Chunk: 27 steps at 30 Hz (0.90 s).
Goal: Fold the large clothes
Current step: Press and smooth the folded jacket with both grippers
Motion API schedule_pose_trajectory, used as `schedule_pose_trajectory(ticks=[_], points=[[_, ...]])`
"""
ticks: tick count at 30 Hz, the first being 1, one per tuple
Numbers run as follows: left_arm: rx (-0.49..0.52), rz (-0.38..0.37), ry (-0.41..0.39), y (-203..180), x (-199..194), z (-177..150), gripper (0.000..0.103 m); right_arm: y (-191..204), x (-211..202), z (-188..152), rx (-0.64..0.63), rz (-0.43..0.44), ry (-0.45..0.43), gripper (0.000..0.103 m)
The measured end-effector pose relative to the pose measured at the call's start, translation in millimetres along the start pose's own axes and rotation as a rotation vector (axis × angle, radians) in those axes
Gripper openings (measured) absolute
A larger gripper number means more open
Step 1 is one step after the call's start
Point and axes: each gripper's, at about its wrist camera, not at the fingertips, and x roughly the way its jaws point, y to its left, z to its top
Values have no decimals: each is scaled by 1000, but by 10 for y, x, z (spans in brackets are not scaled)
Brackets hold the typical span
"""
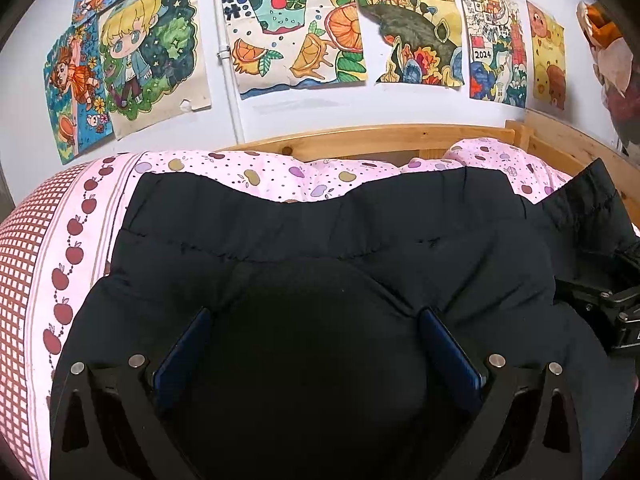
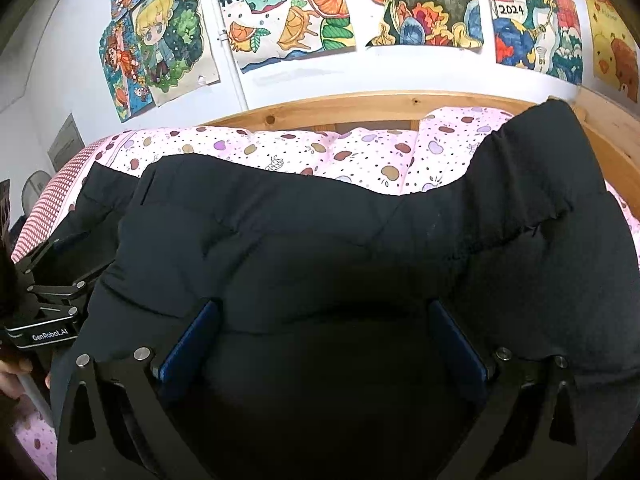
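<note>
On the bed (image 1: 280, 172), beneath the wall drawings (image 1: 296, 28), the black padded garment (image 1: 320, 232) lay across the pink quilt, bulging between the wide-open fingers of the left tool (image 1: 314, 340) and right tool (image 2: 326, 332).

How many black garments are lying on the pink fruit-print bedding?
1: a black padded garment spread across the bedding, bunched between both open grippers. Anything beneath it is hidden.

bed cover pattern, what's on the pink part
Small apples and dots on pink bed cover, clearest in the right wrist view.
</note>
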Motion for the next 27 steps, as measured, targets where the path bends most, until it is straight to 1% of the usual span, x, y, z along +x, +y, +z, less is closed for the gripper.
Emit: schedule_pose_trajectory(ticks=[7,14,18,21,25,27], points=[[1,0,1,-2,-2,-9,103,2,15,-25,9,7,-4,102],[12,10,-29,-14,-56,-50,103,29,-74,-104,2,-2,-53,102],[4,-11,-47,28,-127,-65,103,2,-146,-115,8,15,-71,102],[-11,-35,-46,87,-182,-66,103,-33,-223,-113,18,27,-85,102],[-34,-48,-33,159,-255,-48,103,-25,-299,-109,13,-5,-87,102],[-46,-50,-28,200,-291,-38,103,-5,-351,-96,5,-44,-91,102]])
